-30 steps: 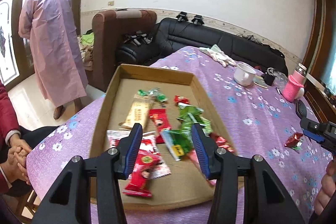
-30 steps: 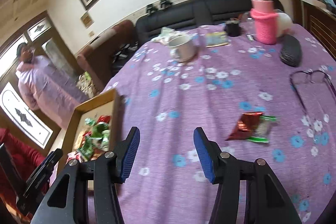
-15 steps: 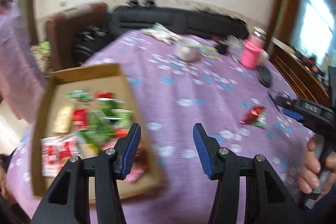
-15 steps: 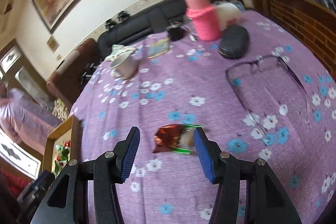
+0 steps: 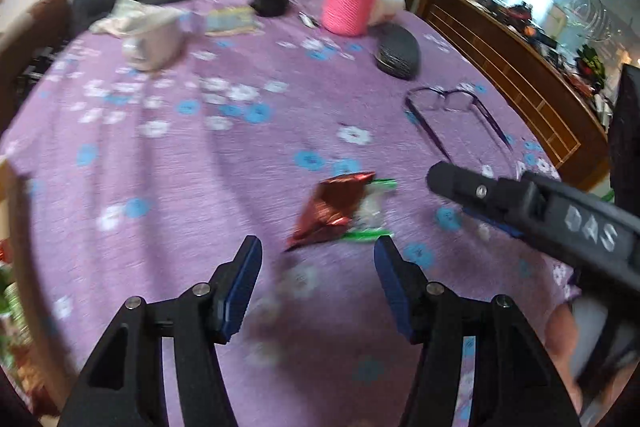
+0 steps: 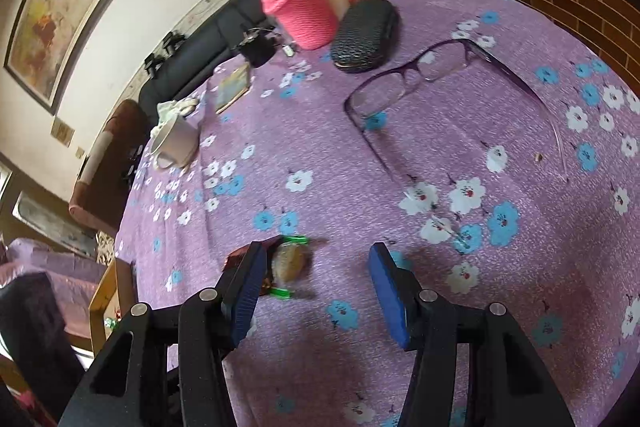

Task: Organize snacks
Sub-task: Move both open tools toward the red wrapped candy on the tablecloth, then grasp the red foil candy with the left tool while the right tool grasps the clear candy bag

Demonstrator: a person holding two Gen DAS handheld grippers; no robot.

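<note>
Already the box [image 6: 105,289] at the counter [image 5: 224,163] edge is holding most snacks; one red and green snack packet [image 5: 334,209] is lying loose near the glasses [image 6: 416,75]; the left gripper [image 5: 316,259], jaws just opening, and right gripper [image 6: 316,269] are both hovering released, nothing clasped.

Red-and-green snack wrapper [image 5: 334,211] flat on purple tablecloth [image 5: 224,163]
</note>
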